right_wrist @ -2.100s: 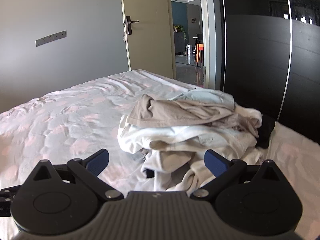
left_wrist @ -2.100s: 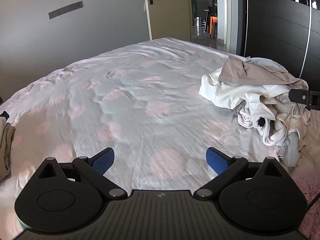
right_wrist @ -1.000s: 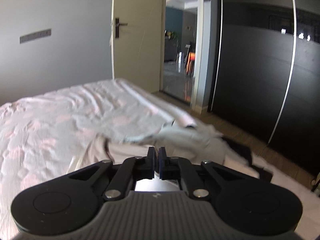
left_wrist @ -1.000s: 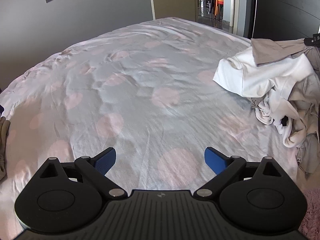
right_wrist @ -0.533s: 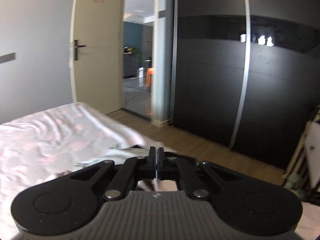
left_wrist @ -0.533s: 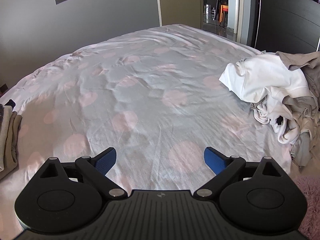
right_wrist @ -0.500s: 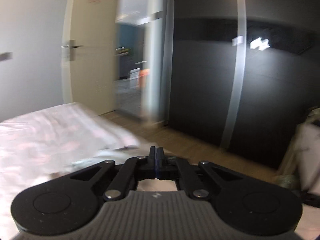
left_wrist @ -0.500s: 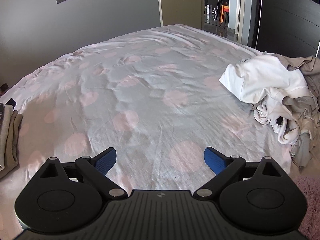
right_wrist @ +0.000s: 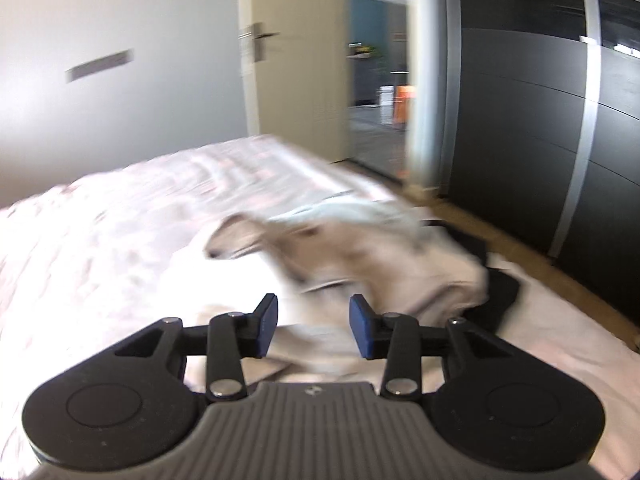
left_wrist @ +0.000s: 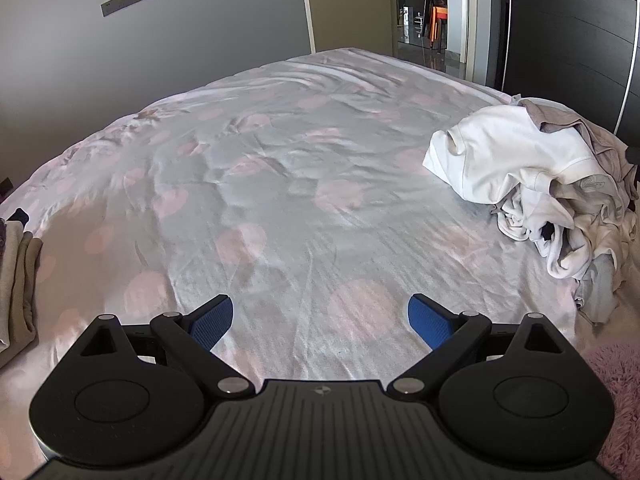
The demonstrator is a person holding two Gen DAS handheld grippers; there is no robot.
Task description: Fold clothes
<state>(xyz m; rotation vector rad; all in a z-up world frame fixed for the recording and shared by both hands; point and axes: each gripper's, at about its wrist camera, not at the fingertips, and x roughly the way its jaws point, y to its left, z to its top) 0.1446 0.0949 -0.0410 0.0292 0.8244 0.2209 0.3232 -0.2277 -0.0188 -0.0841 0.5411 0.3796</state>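
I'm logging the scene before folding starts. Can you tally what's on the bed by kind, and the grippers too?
Heaps of unfolded clothes: 1 (separate garments in it cannot be counted)
Stacks of folded clothes: 1, at the bed's left edge
Beds: 1
Grippers: 2, left gripper and right gripper, both with jaws open and empty
Total: 5

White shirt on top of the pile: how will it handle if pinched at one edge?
The white shirt looks limp and creased, so it will probably drape and stretch out. It lies tangled with the pile, so neighbours may drag along.
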